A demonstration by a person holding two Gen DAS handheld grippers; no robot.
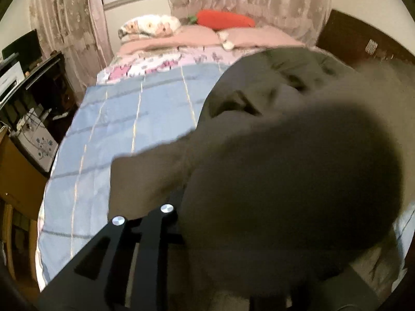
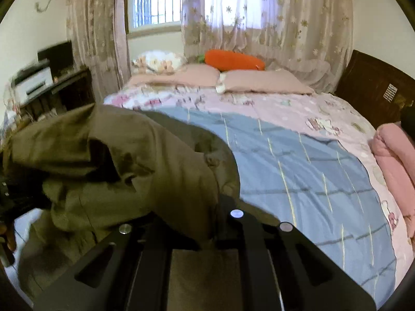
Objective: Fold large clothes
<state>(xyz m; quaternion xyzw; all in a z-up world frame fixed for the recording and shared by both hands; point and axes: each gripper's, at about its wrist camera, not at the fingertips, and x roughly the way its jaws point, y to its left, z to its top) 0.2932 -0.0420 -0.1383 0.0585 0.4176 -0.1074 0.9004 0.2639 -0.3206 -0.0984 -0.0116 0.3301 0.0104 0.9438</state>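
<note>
Left wrist view: the left claw (image 1: 181, 202) is mostly buried under an olive-brown garment (image 1: 272, 119), so whether its fingers are parted or clamped on the cloth cannot be told. Only the black linkage with two silver bolts shows at the bottom. A blurred fold of the garment hangs right in front of the lens, and the rest of the cloth runs away to the right over a blue striped quilt (image 1: 135, 119) on the bed. Beyond the quilt lies a pink patterned sheet (image 1: 166, 62), then pink pillows (image 1: 202, 37) with an orange carrot cushion (image 1: 225, 20) behind them, against floral curtains (image 1: 249, 5).

Right wrist view: the right claw (image 2: 207, 235) has the same garment (image 2: 129, 160) bunched between its black fingers, which look closed on the cloth; fabric drapes over the left finger and fills the gap below. The garment is lifted in a crumpled heap to the left, over the near left part of the quilt (image 2: 298, 171). A folded pink blanket (image 2: 391, 155) lies at the bed's right edge, beside a dark wooden headboard (image 2: 368, 83). At far left a worktop (image 2: 64, 83) carries a white printer (image 2: 33, 80).
</note>
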